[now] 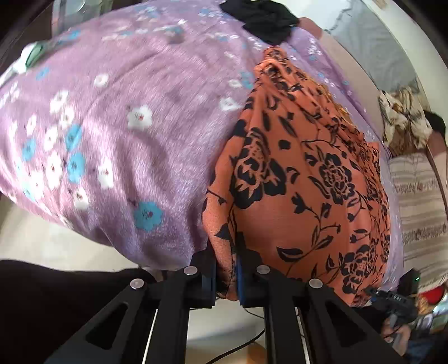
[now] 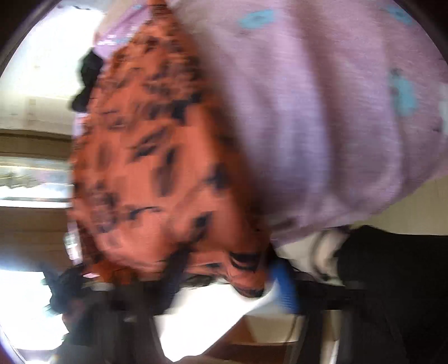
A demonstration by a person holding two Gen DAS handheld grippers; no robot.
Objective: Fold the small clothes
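Observation:
An orange garment with a black flower print hangs stretched over the purple flowered bedspread. My left gripper is shut on its near left corner, cloth bunched between the blue pads. In the right wrist view the picture is heavily blurred: the orange garment fills the middle and reaches down to my right gripper, whose blue pad shows at its lower edge. The right gripper also shows in the left wrist view, at the garment's lower right corner. Whether it is shut there cannot be made out.
A black garment lies bunched at the far end of the bed. A person in a striped top stands at the right. A dark cloth lies at the near left. Pale floor lies below the bed's edge.

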